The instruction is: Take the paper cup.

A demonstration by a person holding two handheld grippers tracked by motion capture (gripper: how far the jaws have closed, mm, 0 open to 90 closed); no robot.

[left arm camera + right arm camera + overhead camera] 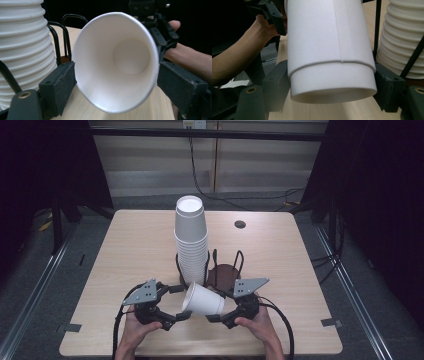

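A white paper cup (202, 300) lies on its side just above the table's near edge, held between both grippers. My left gripper (181, 302) is shut on its rim; in the left gripper view the open mouth of the cup (115, 65) faces the camera and its rim is squeezed slightly oval between the pads (62, 85). My right gripper (220, 306) is shut on the base end. In the right gripper view the cup's (329, 50) wall has a step near the base, which sits between the pads (387, 85). A hand holds each gripper.
A tall stack of white cups (191, 240), base up, stands in a black wire holder (239, 262) on a round wooden base just behind the held cup. The stack (22, 45) is close to my left jaw. The wooden table (125, 245) has a cable hole (240, 224).
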